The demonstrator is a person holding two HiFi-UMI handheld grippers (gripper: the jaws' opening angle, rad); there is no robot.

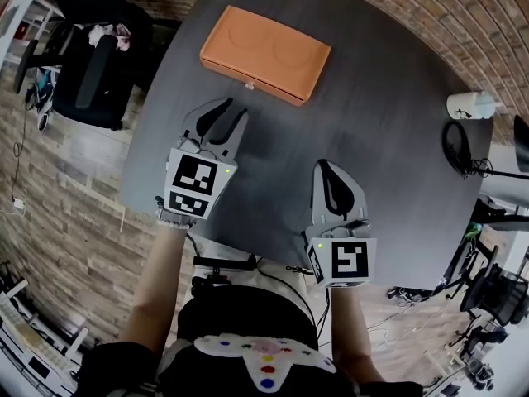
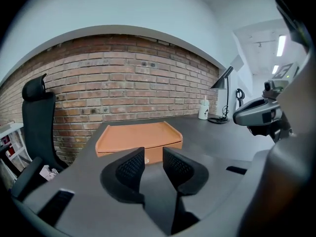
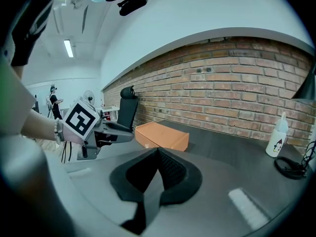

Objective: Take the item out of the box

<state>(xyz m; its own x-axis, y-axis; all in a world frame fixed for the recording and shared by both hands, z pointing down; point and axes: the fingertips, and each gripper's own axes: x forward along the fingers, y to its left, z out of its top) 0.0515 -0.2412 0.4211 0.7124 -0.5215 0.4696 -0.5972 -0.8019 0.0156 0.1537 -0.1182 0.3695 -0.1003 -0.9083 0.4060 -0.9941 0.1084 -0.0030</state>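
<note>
Left gripper (image 1: 227, 112): jaws apart, empty, just short of box. Right gripper (image 1: 324, 169): jaws together, empty. Box (image 1: 264, 54): orange, flat, closed, far side of counter (image 1: 380, 139). Probably stiff, light; take lid at near edge by clasp (image 1: 250, 85). Item unseen.

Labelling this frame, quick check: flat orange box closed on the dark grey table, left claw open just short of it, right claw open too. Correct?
No. The right claw is shut, jaws together with nothing between them; the right gripper view shows it. The flat orange box is closed on the dark grey table, and the left claw is open just short of it.
</note>
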